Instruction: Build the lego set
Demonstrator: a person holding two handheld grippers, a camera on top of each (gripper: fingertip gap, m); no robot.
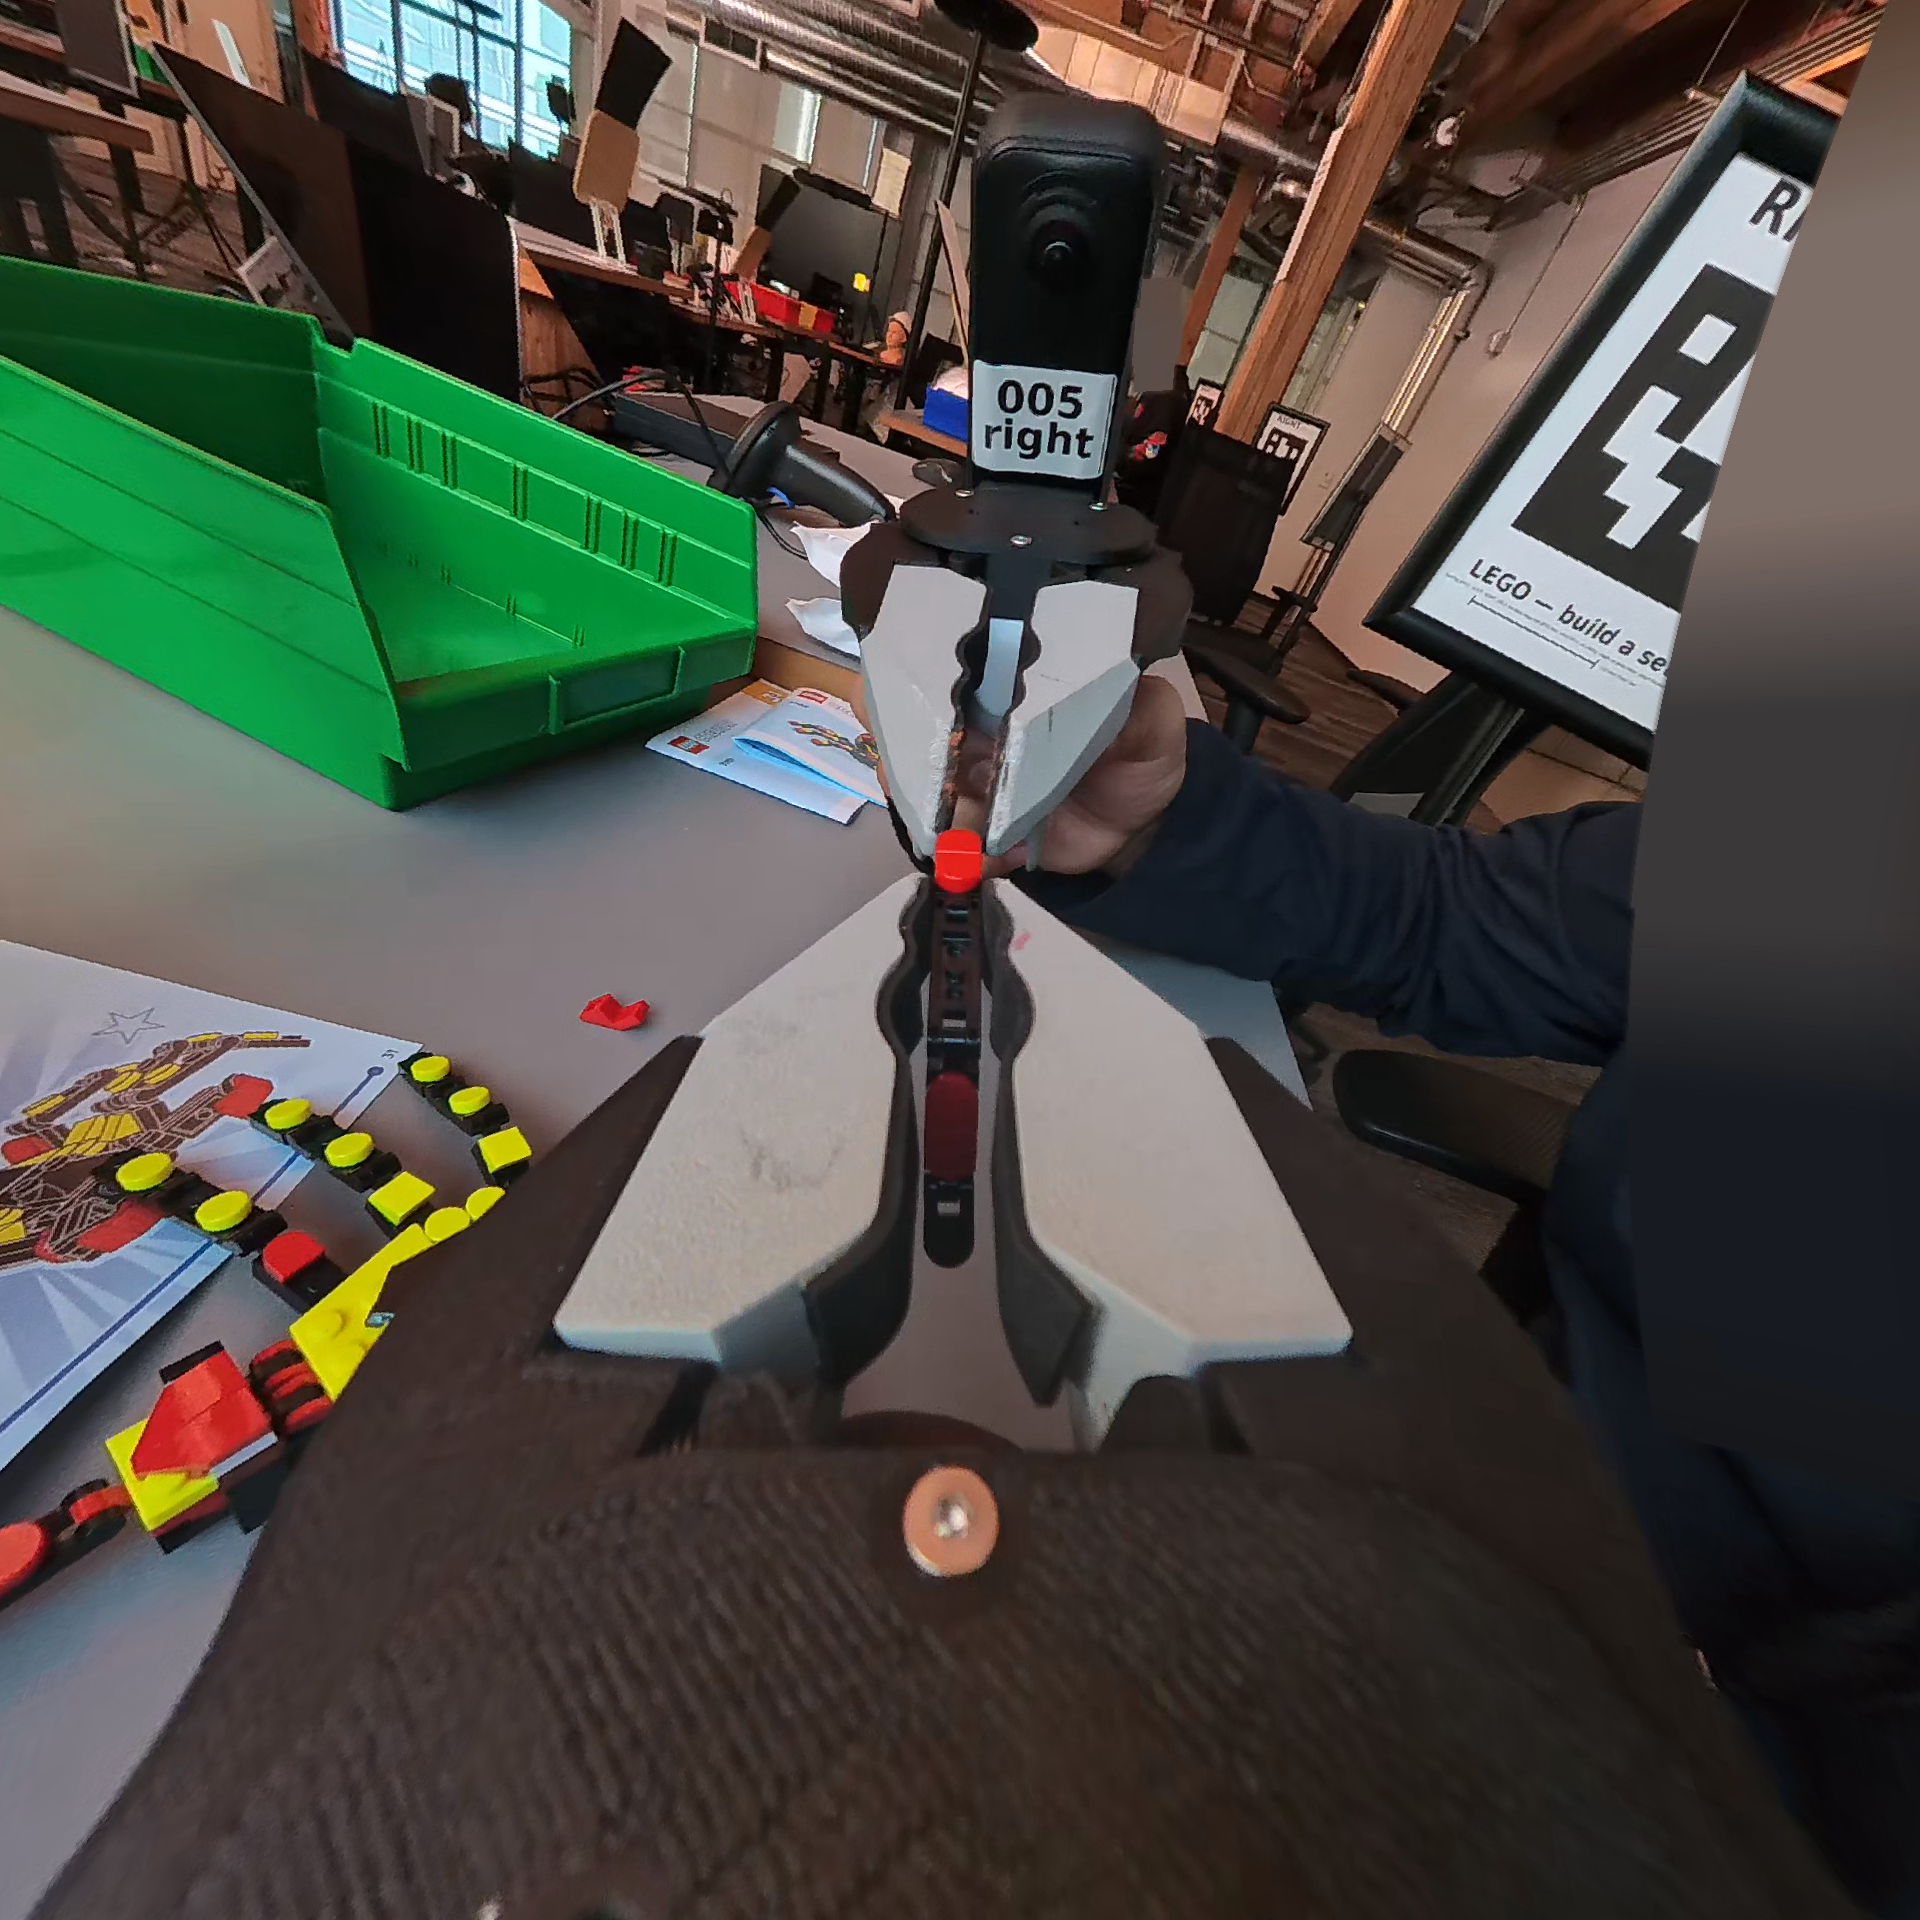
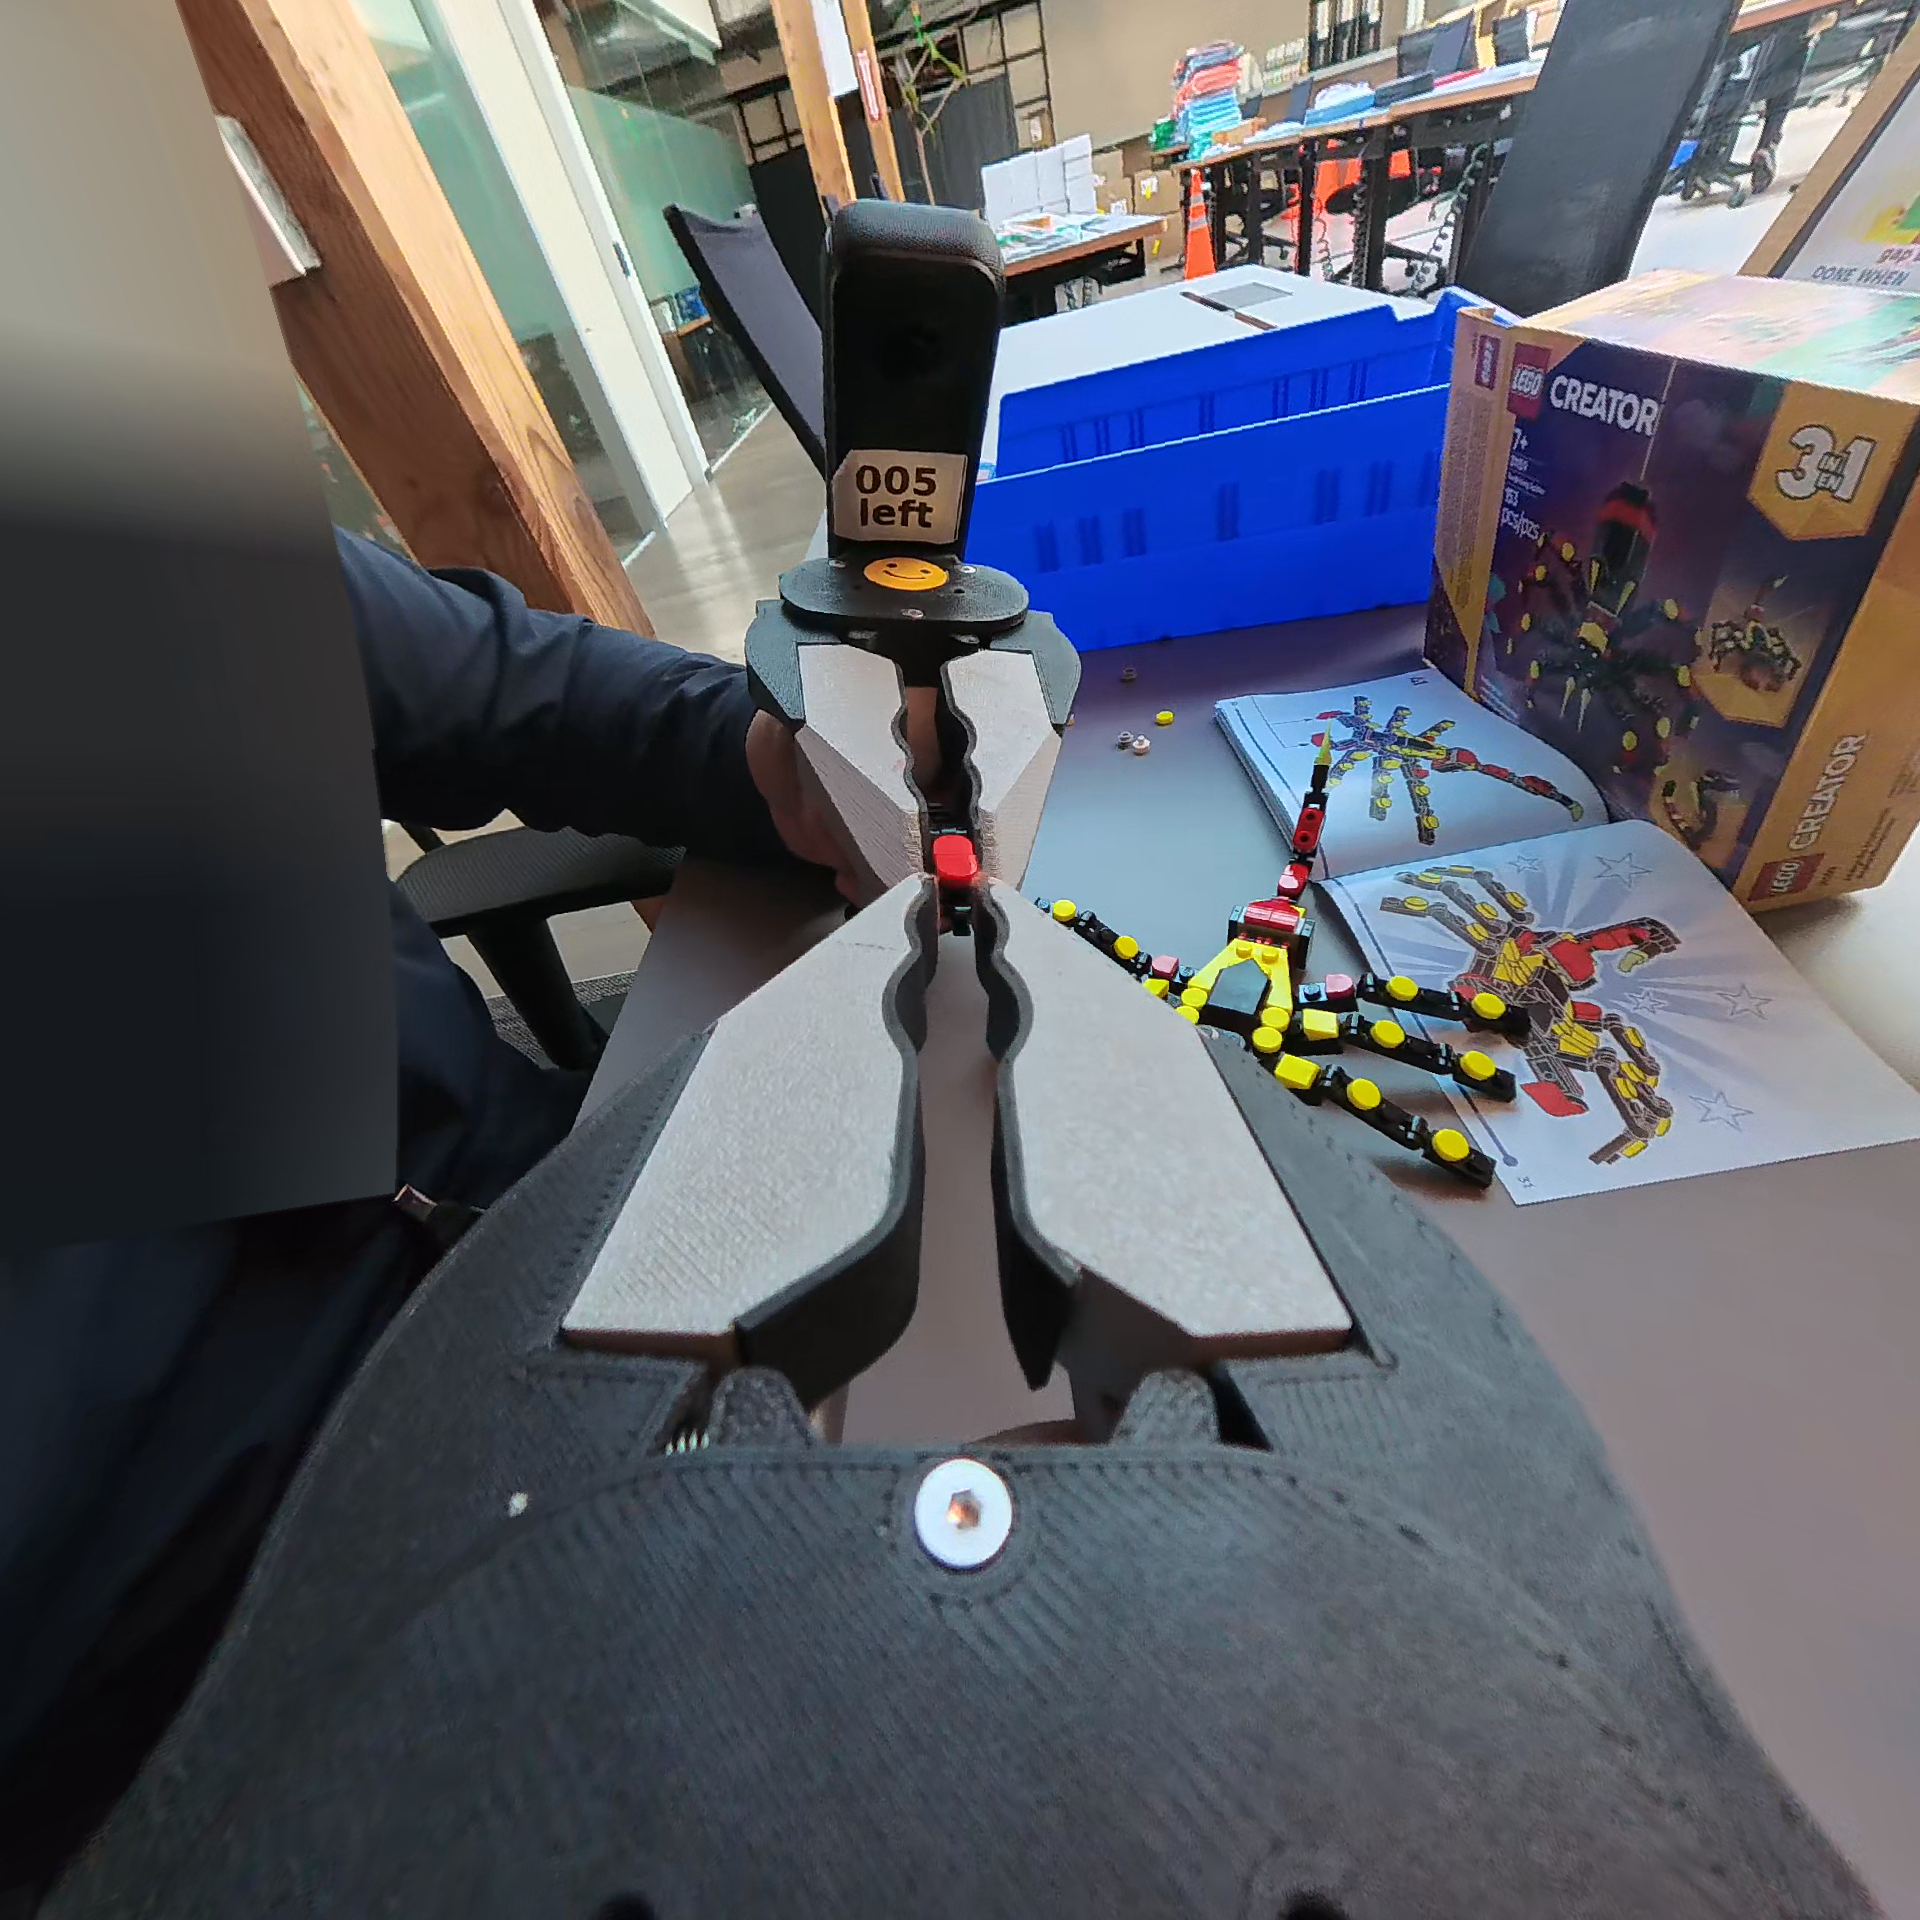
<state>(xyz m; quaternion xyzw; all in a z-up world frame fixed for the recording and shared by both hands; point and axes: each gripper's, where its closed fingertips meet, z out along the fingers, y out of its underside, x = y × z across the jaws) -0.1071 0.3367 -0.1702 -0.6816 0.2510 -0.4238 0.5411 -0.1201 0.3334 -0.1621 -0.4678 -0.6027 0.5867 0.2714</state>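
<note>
Open workshop room with timber posts, glass partitions and rows of work tables in the background; grey desk in front carries everything. Landmark is the half-built lego spider, black legs dotted with yellow studs, yellow-and-red body, lying flat on the desk. Behind it a blue bin; to its right the lego box and open instruction booklets, one partly under its legs. Green bin shows in the left wrist view, well behind the spider, with a small loose red piece on bare desk between. Above the desk, beside the spider, the two grippers meet tip to tip: left gripper nearly closed on a thin black leg segment carrying a dark red tile; right gripper nearly closed, its tips at the small red piece on the segment's end. Whether the right one truly grips it or only presses, cannot tell. Segment mostly hidden between fingers. Person's torso blurred, sleeve cut off at frame edge.
</note>
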